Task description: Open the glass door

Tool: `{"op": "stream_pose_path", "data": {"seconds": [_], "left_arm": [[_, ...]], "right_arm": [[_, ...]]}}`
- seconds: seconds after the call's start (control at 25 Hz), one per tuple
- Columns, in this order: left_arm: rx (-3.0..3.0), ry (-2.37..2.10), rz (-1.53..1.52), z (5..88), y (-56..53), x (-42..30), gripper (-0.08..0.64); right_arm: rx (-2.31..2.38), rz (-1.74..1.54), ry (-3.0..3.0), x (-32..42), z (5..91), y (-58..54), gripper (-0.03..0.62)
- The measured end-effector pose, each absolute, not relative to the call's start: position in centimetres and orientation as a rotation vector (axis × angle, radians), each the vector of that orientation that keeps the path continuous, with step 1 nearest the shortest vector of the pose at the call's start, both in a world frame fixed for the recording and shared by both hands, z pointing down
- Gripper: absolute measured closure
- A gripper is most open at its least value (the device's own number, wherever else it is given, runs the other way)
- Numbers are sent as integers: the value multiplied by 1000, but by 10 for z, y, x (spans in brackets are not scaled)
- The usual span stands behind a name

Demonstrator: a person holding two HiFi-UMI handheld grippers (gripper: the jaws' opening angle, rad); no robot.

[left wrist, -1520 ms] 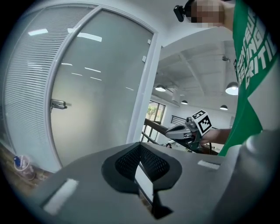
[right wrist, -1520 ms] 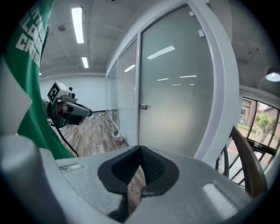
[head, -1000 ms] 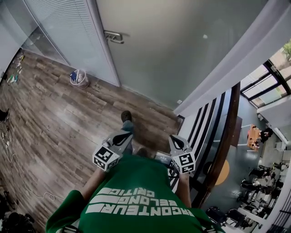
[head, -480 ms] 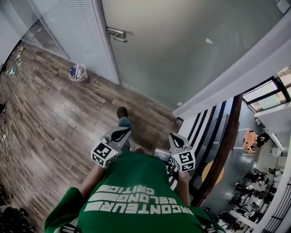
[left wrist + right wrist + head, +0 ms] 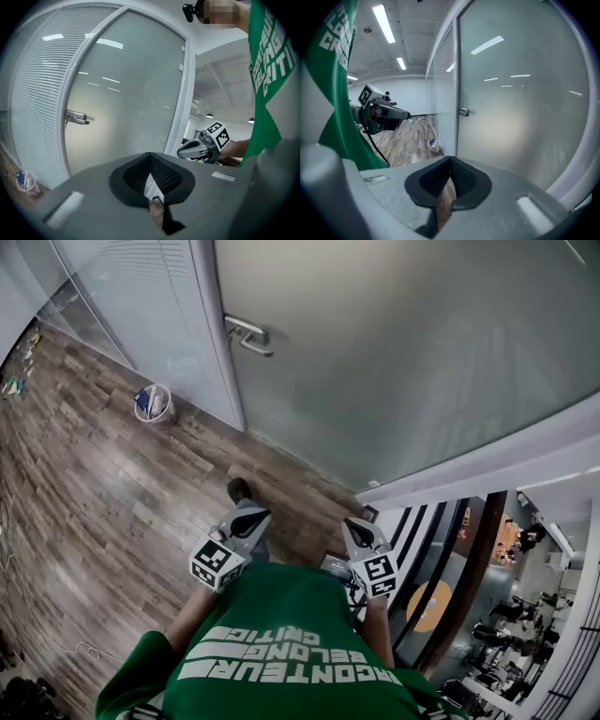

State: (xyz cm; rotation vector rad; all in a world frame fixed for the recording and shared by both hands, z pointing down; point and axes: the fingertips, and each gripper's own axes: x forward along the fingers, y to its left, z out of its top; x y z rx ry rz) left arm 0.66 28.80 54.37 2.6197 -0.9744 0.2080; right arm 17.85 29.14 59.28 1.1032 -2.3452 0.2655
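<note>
Holding both tools low in front of a green shirt [image 5: 281, 634], the person has the left gripper [image 5: 248, 518] & right gripper [image 5: 361, 532] side by side, apart, each w/ jaws pressed together on nothing. Just beyond them a shoe [image 5: 238, 489] rests on the wood floor [image 5: 94, 474]. Farther on, at the floor's far edge, the frosted glass door [image 5: 403, 343] stands closed, its metal handle [image 5: 248, 334] near the door's left edge and well apart from both grippers, w/ a slatted glass panel [image 5: 141, 296] to the left & a small bin [image 5: 153, 403] on the floor at that panel's foot.
</note>
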Motion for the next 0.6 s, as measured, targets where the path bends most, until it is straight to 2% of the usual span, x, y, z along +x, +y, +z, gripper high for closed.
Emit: {"op": "stream_pose_path", "data": {"seconds": [0.36,0.6], "left_arm": [[2628,-979,118,533,109,-81,544],[2616,-976,103,531,34,-126,543]], "right_arm": [[1025,201,-2310,88,574,118,598],[942,154,-2286,33,572,46,598]]}}
